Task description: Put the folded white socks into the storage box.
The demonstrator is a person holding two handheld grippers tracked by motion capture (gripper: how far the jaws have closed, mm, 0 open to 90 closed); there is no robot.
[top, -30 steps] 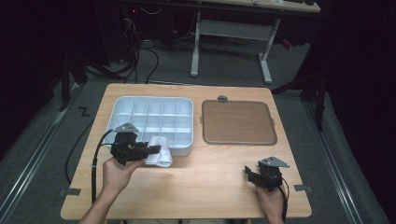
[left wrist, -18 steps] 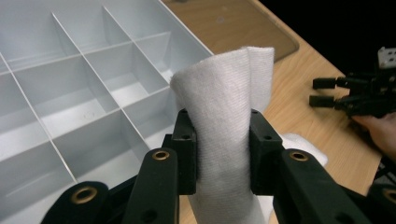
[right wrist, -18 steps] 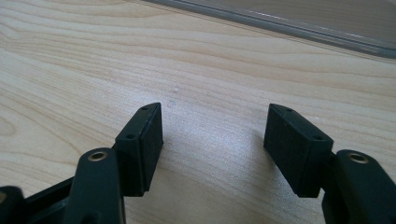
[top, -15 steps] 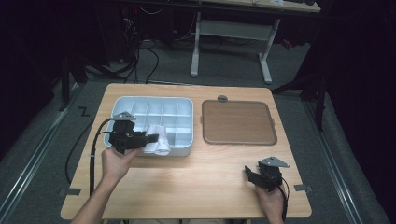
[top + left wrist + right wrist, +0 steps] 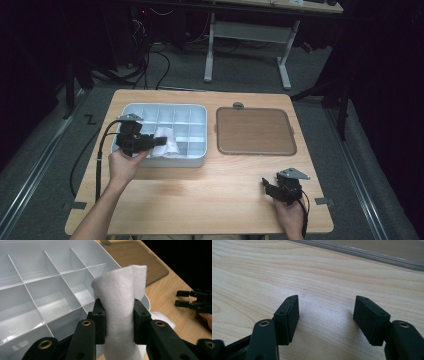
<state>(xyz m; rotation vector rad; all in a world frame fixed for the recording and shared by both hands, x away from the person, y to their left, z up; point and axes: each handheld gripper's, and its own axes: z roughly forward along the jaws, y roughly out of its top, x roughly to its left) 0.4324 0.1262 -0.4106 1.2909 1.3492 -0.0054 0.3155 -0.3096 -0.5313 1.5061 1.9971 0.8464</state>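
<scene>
The white cloth [image 5: 120, 312] is rolled or folded up, pinched between the fingers [image 5: 99, 322] of the left gripper [image 5: 159, 142], and it's hanging over the front part of the grey divided tray [image 5: 197, 111]. In the left gripper view the bottom of the cloth runs off the edge of the frame, so I can't tell how long it is or whether it touches the tray. From the high view it's just a pale lump [image 5: 166, 144] and I honestly can't say which compartment it's above.

The brown lid [image 5: 255, 131] lies flat just beside the tray, on its right.

The right gripper [image 5: 265, 186] sits well apart, low over the bare wooden surface [image 5: 200, 200] near the front edge, fingers [image 5: 287, 317] spread wide with nothing between them. The hand holding it is partly cut off at the bottom of the high view.
</scene>
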